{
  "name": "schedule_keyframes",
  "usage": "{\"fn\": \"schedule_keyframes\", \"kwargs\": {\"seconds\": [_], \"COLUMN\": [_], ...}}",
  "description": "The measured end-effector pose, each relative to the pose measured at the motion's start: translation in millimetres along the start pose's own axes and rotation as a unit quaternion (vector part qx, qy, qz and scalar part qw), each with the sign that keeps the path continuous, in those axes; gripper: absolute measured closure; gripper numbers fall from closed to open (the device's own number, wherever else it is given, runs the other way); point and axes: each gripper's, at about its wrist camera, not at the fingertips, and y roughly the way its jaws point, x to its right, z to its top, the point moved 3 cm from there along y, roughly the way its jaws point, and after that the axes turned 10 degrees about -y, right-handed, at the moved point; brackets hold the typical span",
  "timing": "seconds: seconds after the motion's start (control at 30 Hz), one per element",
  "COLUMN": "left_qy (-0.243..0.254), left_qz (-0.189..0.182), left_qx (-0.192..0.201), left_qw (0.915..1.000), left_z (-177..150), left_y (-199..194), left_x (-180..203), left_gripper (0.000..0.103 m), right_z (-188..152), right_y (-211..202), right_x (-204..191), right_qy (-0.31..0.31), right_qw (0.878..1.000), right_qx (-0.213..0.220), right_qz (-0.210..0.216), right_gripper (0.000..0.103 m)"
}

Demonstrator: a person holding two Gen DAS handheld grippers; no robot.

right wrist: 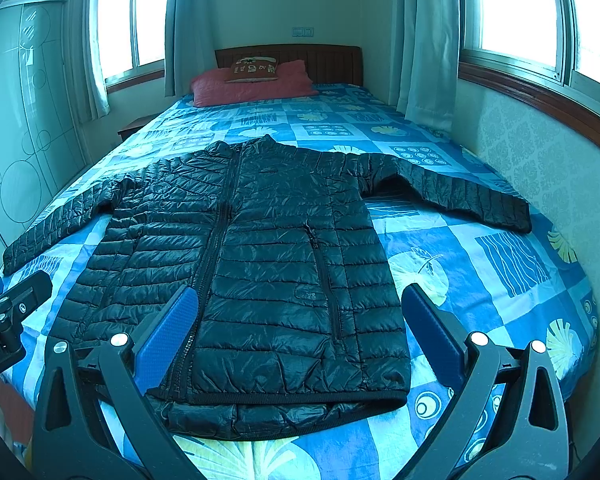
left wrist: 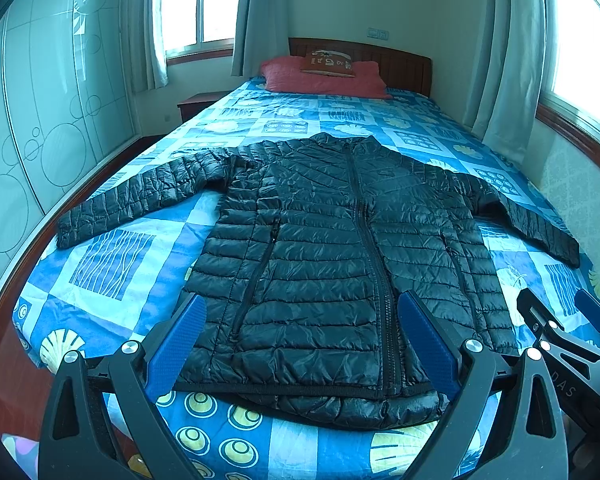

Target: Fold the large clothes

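Observation:
A black quilted puffer jacket (left wrist: 332,248) lies flat and zipped on the bed, front up, collar toward the headboard, both sleeves spread out sideways. It also shows in the right wrist view (right wrist: 256,264). My left gripper (left wrist: 304,340) is open and empty, hovering above the jacket's hem near the foot of the bed. My right gripper (right wrist: 300,332) is open and empty, above the hem's right part. The right gripper shows at the right edge of the left wrist view (left wrist: 572,320).
The bed has a blue patterned sheet (left wrist: 112,264). A red pillow (left wrist: 324,80) with a small brown cushion lies by the wooden headboard (left wrist: 400,60). A wardrobe (left wrist: 40,120) stands left, a wall with a window (right wrist: 540,20) right, and a nightstand (left wrist: 196,102) back left.

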Motion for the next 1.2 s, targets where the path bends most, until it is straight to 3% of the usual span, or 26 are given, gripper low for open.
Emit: {"fn": "schedule_keyframes", "kwargs": {"seconds": [1.2], "left_qy": [-0.002], "left_qz": [0.001], "left_qx": [-0.015], "left_qw": [0.9999], "left_z": [-8], "left_y": [15], "left_x": [-5], "left_gripper": [0.008], "right_z": [-8], "right_y": [10], "right_x": [-7], "right_qy": [0.003], "right_qw": [1.000], "right_qx": [-0.007], "right_qz": [0.006], "right_gripper": [0.002]}}
